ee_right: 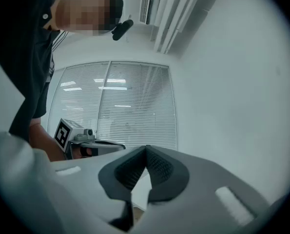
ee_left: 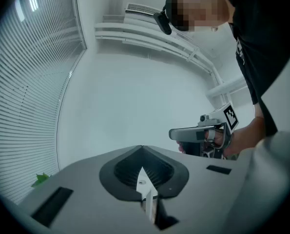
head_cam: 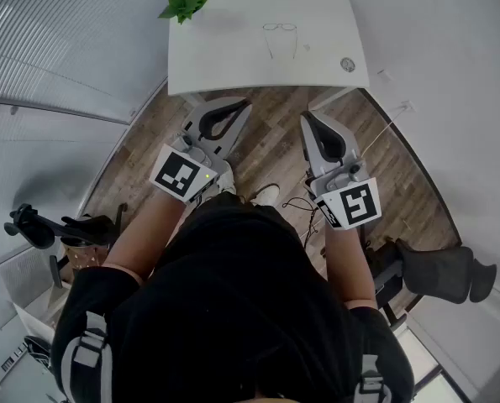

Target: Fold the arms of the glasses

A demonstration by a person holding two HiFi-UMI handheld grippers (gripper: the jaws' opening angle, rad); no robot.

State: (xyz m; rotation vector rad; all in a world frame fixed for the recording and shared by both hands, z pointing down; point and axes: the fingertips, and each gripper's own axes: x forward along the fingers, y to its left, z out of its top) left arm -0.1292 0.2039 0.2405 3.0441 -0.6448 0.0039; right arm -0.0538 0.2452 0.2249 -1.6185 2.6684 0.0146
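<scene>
1. Glasses are noted well apart from both grippers, beyond their tips.
2. Left gripper and right gripper are found clenched together, nothing grasped.
3. The glasses are laid, arms unfolded, on the white table, right of the plant.

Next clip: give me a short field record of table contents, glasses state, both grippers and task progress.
table: white, holding glasses, green plant, small round object
glasses: near the table's middle, arms unfolded
left gripper: shut, empty, short of the table
right gripper: shut, empty, short of the table
task progress: not begun, glasses untouched
</scene>
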